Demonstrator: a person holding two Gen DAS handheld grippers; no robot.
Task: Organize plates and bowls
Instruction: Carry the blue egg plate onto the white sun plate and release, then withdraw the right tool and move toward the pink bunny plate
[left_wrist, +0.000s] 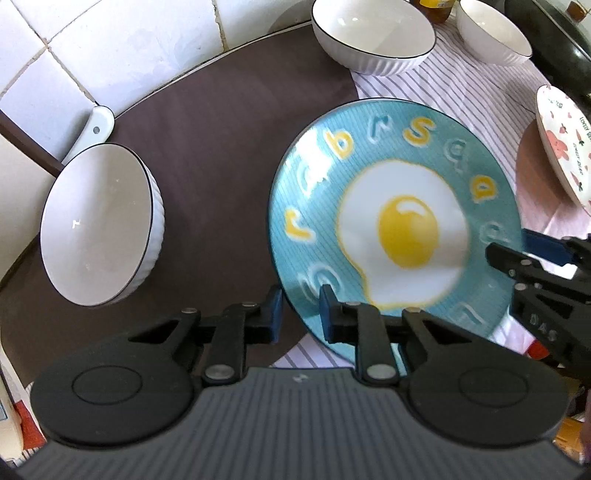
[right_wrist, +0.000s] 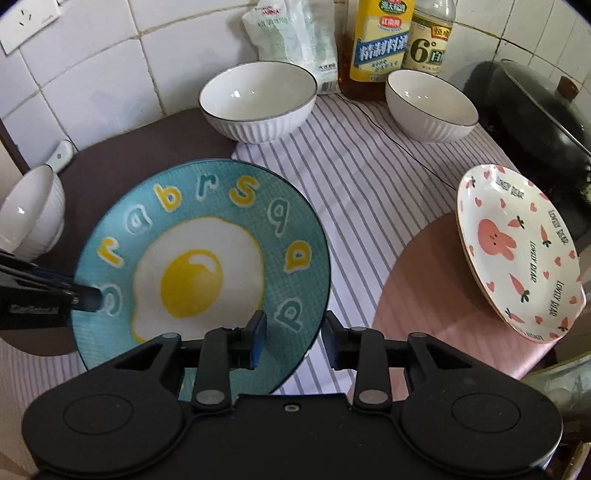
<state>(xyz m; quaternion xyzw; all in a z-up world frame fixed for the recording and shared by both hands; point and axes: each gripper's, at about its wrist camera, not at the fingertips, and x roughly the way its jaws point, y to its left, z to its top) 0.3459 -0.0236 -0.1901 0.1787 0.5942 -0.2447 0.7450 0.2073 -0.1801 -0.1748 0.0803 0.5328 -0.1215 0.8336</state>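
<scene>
The blue egg plate (right_wrist: 199, 266), ringed with loose letters such as "r a b r s q a", sits tilted over the counter (left_wrist: 221, 155), half above the brown mat and half above the striped cloth (right_wrist: 369, 184). The left tool (left_wrist: 299, 314) straddles its near-left rim, blue pads spread either side. The right tool (right_wrist: 291, 338) likewise brackets the near-right rim, spread. On the right, the bunny plate (right_wrist: 517, 254) reads "LOVELY DEAR". A far bottle (right_wrist: 426, 37) shows "6°".

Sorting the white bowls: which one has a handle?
The bowl on the brown mat by the wall; its handle points at the tiles. The other two are plain.
</scene>
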